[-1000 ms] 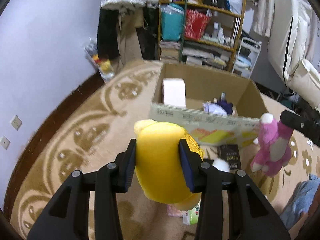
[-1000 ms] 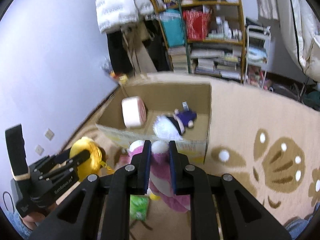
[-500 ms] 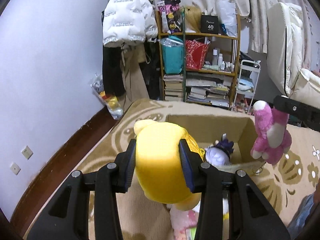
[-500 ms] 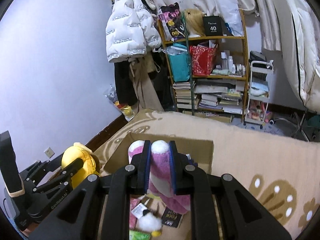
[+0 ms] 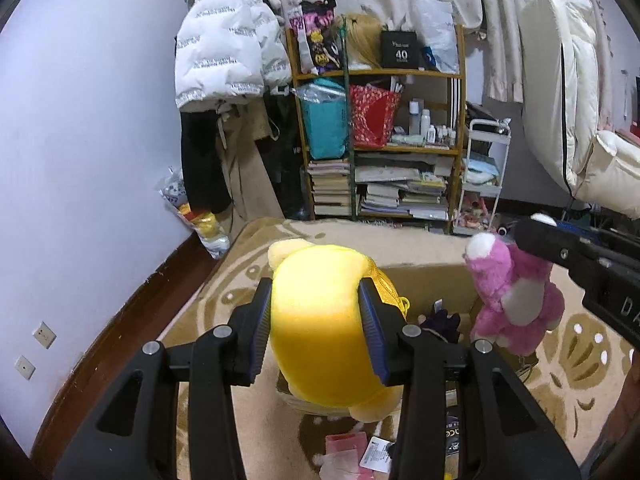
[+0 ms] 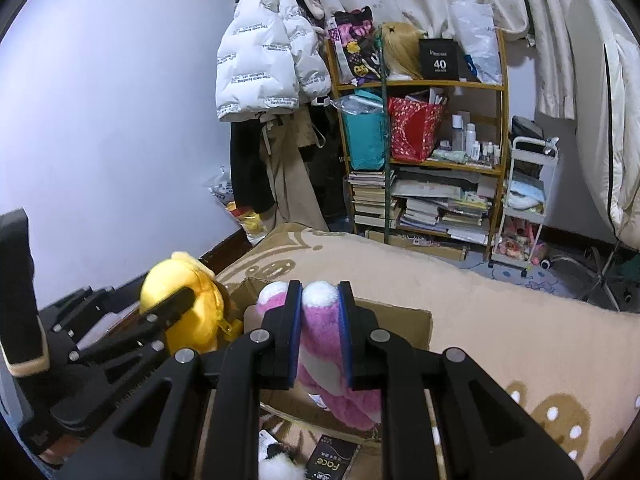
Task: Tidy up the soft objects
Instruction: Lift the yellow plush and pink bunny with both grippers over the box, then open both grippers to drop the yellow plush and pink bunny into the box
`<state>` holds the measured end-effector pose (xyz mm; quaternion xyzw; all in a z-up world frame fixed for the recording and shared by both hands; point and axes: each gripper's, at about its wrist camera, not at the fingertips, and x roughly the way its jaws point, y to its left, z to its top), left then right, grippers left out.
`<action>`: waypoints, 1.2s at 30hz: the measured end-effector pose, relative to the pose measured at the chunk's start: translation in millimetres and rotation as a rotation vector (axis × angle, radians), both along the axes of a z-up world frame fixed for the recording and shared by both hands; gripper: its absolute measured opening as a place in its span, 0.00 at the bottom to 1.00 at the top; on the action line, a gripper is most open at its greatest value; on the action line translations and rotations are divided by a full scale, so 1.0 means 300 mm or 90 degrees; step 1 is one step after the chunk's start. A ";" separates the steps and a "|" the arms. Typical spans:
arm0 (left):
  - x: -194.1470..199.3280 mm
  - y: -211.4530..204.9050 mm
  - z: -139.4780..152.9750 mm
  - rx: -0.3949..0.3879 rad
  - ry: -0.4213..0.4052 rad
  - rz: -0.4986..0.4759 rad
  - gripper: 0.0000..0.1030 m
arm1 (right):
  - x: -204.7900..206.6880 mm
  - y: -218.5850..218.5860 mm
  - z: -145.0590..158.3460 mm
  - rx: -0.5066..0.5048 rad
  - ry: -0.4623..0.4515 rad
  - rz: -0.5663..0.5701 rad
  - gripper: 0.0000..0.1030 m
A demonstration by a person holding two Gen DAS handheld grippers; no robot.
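A big rug [image 6: 500, 320] covers the floor, and an open box [image 6: 404, 326] sits on it. Behind it stands a shelf [image 5: 400, 152] full of books and bags, with a white coat [image 5: 224, 52] hanging beside it.

The left gripper [image 5: 316, 332] has its fingers clamped on the sides of a fat yellow toy [image 5: 320, 324]. The toy is squeezed between them and held up in the air, above the near edge of the box. The right gripper [image 6: 319, 336] has its fingers clamped on a pink toy [image 6: 324, 344]. That toy hangs down from the fingers, over the box too.

A dark purple toy [image 5: 440, 320] already lies inside the box, so some of the job looks done. The two toys in the air are not in yet. I think they need to go down into the box and be let go.

More small things lie on the rug in front of the box, like a black book [image 6: 330, 462] and a small pink pack [image 5: 346, 446]. Those may still need picking up.
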<state>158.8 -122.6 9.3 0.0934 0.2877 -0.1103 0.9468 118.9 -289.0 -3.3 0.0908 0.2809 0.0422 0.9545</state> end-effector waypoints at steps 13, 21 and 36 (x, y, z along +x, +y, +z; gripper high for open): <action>0.054 -0.001 -0.168 0.005 0.070 0.008 0.47 | 0.074 -0.080 -0.166 0.088 0.080 -0.017 0.19; 0.047 0.016 -0.167 0.021 0.075 0.009 0.58 | 0.067 -0.068 -0.173 0.084 0.101 -0.011 0.23; -0.046 0.123 -0.083 0.013 0.087 0.061 0.93 | -0.053 -0.067 -0.098 0.094 0.091 -0.030 1.00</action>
